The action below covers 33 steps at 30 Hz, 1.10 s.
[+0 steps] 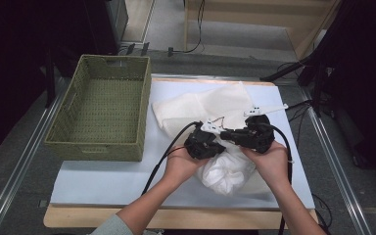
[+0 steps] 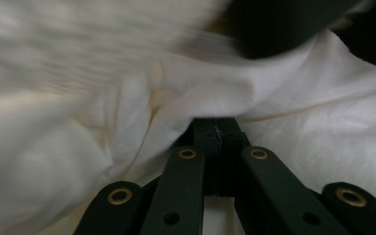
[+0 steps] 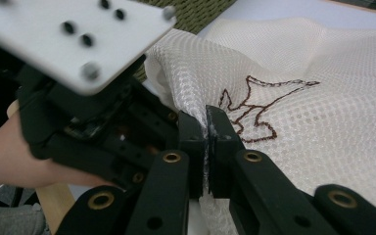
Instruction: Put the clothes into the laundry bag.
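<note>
A white mesh laundry bag (image 1: 203,105) with a brown stitched outline (image 3: 254,115) lies on the white table top, and a white garment (image 1: 225,171) bulges out at its near end. My right gripper (image 3: 208,128) is shut on the bag's mesh edge. My left gripper (image 2: 216,129) is shut on a fold of the white garment (image 2: 127,127). In the high view both grippers, left (image 1: 203,143) and right (image 1: 252,134), sit close together over the bag's near end, and the right gripper view has the left gripper (image 3: 93,117) just to the left of its jaws.
A green woven basket (image 1: 144,105) stands empty at the left of the table, close to the bag. Black cables trail from both grippers toward the near edge. Metal rails run along both sides of the table.
</note>
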Available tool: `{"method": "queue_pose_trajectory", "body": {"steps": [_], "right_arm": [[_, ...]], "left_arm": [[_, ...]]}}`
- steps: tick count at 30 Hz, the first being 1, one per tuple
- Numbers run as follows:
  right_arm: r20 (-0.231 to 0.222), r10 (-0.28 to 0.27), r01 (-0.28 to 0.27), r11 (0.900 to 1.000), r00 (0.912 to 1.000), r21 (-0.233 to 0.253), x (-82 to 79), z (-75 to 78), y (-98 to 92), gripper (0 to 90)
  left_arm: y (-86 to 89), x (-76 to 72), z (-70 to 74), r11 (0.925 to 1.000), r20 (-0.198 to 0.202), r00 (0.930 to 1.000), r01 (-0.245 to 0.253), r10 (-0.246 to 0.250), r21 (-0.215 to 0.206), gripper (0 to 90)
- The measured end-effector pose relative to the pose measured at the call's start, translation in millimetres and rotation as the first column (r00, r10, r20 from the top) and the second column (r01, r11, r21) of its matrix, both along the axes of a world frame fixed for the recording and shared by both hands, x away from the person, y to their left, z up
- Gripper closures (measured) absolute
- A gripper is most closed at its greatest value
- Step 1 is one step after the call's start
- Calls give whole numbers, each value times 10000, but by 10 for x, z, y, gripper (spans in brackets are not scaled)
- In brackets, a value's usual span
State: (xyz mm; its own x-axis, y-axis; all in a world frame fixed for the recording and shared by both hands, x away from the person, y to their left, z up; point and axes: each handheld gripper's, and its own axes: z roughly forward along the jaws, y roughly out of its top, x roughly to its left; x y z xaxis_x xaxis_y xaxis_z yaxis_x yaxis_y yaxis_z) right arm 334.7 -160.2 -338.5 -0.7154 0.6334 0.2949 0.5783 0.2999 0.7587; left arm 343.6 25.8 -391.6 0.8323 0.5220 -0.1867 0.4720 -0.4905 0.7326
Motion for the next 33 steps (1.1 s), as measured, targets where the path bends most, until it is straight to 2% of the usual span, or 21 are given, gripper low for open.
{"method": "queue_pose_trajectory", "body": {"steps": [4, 5, 7, 11, 13, 20, 22, 28, 30, 31, 33], "right_arm": [[68, 20, -21, 9998, 10000, 172, -30, 66, -15, 883], [96, 20, -22, 9997, 10000, 225, -39, 84, -20, 883], [171, 1, -5, 9997, 9999, 231, -59, 117, -21, 883], [227, -98, 95, 9999, 9997, 133, -36, 89, -43, 883], [171, -122, 120, 9998, 9998, 131, -1, 35, -64, 882], [-71, -242, 240, 9995, 9997, -182, 90, -128, -89, 882], [-102, -260, 257, 9993, 9996, -285, 106, -160, -90, 882], [-190, -265, 258, 9990, 9995, -365, 130, -205, -85, 881], [-195, -272, 264, 9990, 9994, -359, 131, -209, -83, 881], [-195, -268, 261, 9990, 9995, -364, 132, -211, -83, 881], [-220, -229, 222, 9992, 9995, -346, 140, -222, -91, 881]], "left_arm": [[36, 106, 39, 9999, -7, 9999, -160, 160, 24, 900], [44, 137, 59, 9997, 41, 9998, -174, 173, 184, 900], [62, 196, 88, 9995, 83, 9996, -285, 284, 113, 900], [110, 265, 109, 9986, 25, 9986, -531, 531, 67, 900], [138, 280, 103, 9987, -157, 9986, -503, 502, -56, 900], [204, 237, 143, 9995, -442, 9987, -251, 242, -190, 900], [224, 207, 169, 9997, -420, 9990, -144, 136, -198, 900], [293, 92, 245, 9998, -465, 9987, 186, -190, -82, 900], [324, 60, 258, 9994, -574, 9978, 336, -342, -106, 900], [346, 43, 269, 9989, -697, 9967, 389, -406, -255, 900], [386, 7, 295, 9985, -658, 9965, 494, -509, -240, 900]]}}
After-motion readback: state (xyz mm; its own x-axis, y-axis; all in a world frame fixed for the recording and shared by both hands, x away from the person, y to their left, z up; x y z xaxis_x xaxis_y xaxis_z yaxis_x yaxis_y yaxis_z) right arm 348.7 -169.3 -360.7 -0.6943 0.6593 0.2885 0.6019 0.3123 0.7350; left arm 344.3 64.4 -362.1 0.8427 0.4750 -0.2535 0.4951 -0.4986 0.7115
